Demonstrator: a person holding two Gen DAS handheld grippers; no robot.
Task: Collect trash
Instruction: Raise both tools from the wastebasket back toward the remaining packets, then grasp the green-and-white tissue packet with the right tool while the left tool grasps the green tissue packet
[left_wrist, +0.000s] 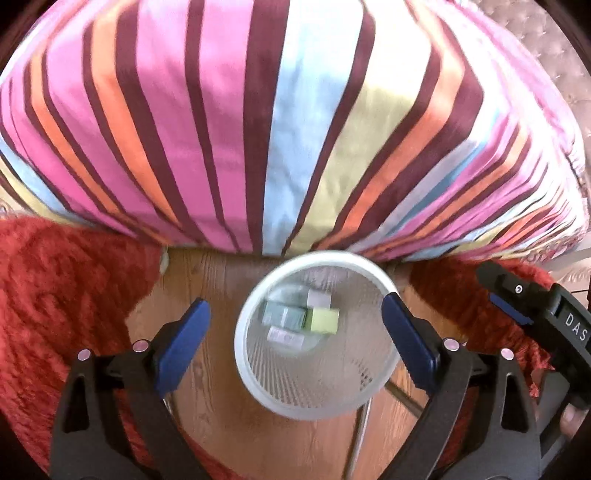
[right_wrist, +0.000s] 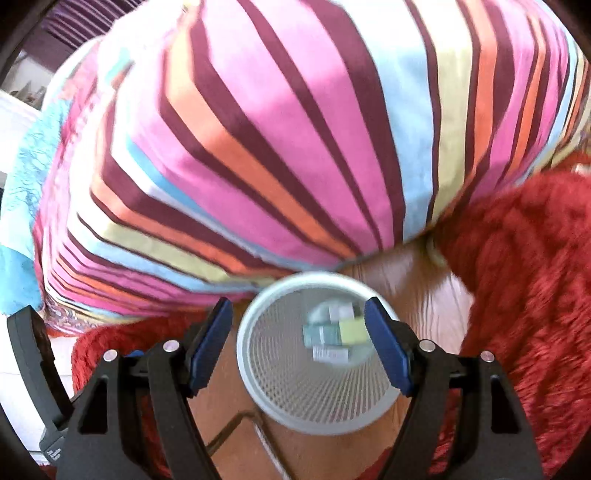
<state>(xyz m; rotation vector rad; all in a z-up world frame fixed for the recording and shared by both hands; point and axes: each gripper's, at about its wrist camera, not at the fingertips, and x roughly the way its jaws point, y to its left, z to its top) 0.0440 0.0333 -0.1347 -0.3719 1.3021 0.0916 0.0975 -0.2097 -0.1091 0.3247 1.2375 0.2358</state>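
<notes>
Both my left hand-held gripper (left_wrist: 295, 328) and right hand-held gripper (right_wrist: 297, 328) hang released, empty, above the mesh bin (left_wrist: 317, 391); next trash I should drop centrally inside.

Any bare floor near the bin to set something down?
Free: wood floor left of the mesh wastebasket, between it and the red rug, up to the striped bedcover. A narrower strip lies between basket and rug in the right wrist view. Crowded: the basket bottom holds small boxes; both grippers hover open above it.
</notes>
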